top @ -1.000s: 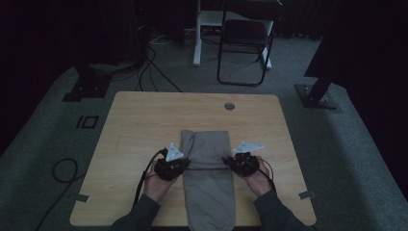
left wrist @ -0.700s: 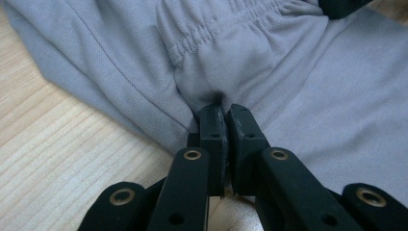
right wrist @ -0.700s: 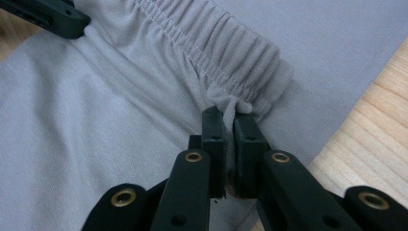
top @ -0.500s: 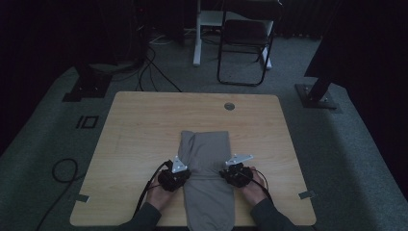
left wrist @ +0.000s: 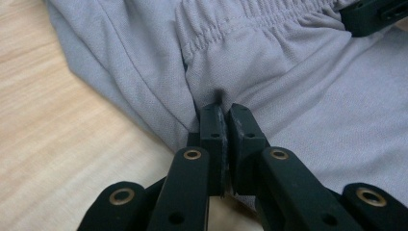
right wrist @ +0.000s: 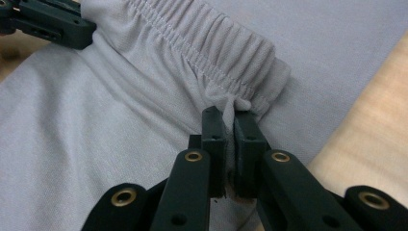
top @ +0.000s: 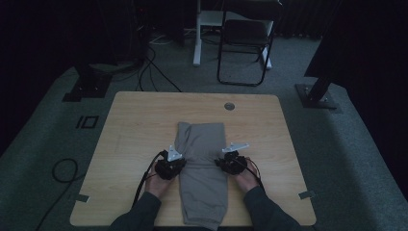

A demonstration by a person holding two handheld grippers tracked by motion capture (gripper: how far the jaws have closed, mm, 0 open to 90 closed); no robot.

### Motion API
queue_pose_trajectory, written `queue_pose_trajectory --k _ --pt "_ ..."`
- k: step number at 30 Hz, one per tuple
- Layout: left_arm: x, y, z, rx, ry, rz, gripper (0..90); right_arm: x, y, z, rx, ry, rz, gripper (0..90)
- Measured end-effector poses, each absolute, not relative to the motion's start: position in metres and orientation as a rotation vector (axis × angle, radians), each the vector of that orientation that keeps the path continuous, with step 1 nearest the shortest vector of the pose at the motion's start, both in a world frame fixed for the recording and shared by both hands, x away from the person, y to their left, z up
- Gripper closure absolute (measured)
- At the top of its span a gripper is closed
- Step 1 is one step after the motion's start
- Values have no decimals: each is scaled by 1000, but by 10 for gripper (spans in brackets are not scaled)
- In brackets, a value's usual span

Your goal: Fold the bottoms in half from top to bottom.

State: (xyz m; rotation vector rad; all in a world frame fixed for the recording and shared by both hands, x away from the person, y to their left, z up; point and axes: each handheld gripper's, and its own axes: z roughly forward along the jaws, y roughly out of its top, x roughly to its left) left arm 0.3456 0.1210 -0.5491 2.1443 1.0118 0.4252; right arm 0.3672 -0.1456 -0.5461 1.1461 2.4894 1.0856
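High view, garment: we see the grey trousers (top: 203, 175) lying lengthwise in the lower centre of the frame on the wooden table (top: 134, 125); the elastic waistband end is folded over toward us, so its doubled edge sits at mid-length and the cuffs reach the bottom edge of the table
High view, tongs: we hold the left gripper (top: 169, 165) at the left side of the fold and the right gripper (top: 232, 161) at the right side; both sit low on the cloth, level with each other
Left gripper view, grip: our jaws stand closed on a pinch of grey fabric just below the gathered waistband (left wrist: 250, 26), in the centre of the frame; bare table shows at the left; the other gripper's black tip peeks in at the upper right
Right gripper view, grip: our jaws are clamped on the corner of the waistband (right wrist: 211, 45), a small tuft of cloth squeezed between the pads; table wood shows at the right edge; the other gripper's tip appears at the upper left
Progress, done: we judge the first fold, waist end over the legs, to be laid or nearly laid
Progress, left: we judge that letting go, smoothing and at least one more fold of the long leg part remain
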Motion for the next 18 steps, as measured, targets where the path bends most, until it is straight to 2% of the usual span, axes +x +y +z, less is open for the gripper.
queue_pose_trajectory --k 18 --pt "417 123 -546 2140 1116 513 857 440 -123 -544 1250 2421 1044 866"
